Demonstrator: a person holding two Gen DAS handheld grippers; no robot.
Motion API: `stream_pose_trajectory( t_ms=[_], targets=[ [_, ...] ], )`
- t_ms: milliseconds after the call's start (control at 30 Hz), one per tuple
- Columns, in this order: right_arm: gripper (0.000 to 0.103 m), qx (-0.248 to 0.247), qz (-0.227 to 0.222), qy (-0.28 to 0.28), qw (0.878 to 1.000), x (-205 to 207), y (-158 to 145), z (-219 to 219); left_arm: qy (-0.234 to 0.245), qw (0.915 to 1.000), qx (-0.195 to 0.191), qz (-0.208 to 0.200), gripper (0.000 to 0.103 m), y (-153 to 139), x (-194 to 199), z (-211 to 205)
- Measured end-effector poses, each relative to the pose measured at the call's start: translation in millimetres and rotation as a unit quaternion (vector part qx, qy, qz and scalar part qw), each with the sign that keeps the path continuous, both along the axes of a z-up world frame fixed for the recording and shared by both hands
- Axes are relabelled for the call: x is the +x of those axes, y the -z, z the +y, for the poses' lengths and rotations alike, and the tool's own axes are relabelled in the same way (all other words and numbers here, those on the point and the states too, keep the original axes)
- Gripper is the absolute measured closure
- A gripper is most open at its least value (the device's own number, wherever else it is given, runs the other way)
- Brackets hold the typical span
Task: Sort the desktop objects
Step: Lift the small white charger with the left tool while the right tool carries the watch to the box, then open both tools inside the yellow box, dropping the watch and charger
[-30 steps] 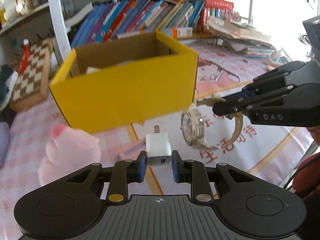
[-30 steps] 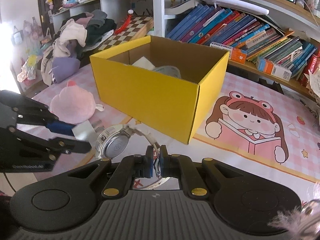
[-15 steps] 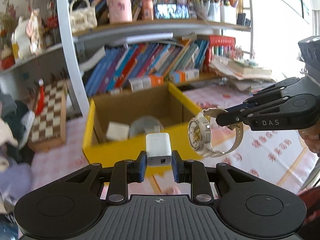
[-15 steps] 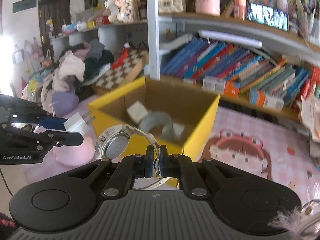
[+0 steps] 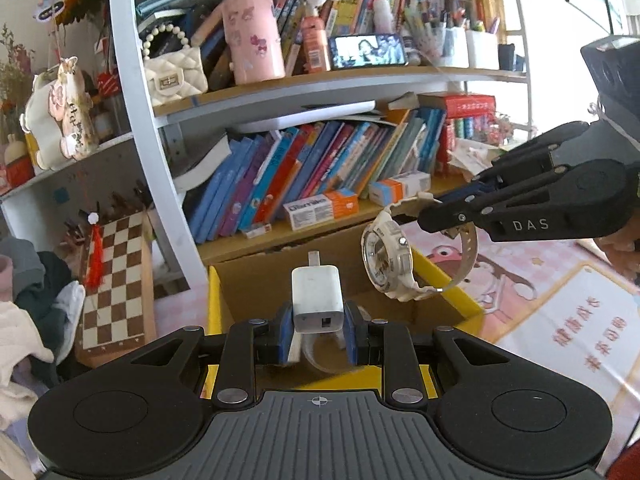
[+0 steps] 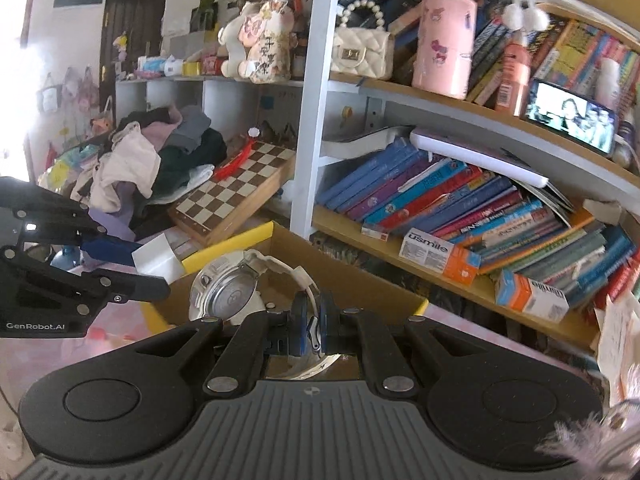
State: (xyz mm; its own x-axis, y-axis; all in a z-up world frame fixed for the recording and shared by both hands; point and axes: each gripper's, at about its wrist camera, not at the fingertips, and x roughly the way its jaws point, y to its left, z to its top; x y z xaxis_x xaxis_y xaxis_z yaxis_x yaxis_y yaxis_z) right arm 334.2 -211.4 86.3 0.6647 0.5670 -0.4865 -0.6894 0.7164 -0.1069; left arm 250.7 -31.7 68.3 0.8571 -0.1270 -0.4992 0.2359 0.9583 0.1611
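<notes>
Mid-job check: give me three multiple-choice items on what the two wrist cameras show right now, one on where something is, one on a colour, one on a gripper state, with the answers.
1. Where is the watch?
A. flat on the mat
B. in the air above the box
C. on the shelf

2. What colour is the outside of the box?
A. yellow
B. blue
C. pink

3. What state is the left gripper in?
A. open and empty
B. shut on nothing
C. shut on the charger

Answers:
1 B: the right gripper holds the watch by its strap, with the box opening beneath it.
2 A: the box rim and wall are yellow, and the inside is brown cardboard.
3 C: the jaws press both sides of the white charger.
</notes>
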Motion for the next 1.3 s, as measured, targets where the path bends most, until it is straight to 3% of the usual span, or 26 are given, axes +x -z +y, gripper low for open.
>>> stream_pose_trajectory(
  t_ms=[633,1033,1300],
  targets=[
    [0.097,-0.123,0.027,-0.073,0.989,104,58,75,-0.020,0.9941,0.032,0.102,0.079,51,81,6],
    [0.097,-0.176,0.050,-0.109,0.977,130,78,107,-0.028,0.9873,0.048,0.149,0.079,67,106,16],
    [0.097,-0.183,0.080,-0.114,0.973,133,91,111,-0.020,0.9827,0.057,0.175,0.079,81,113,14]
  ],
)
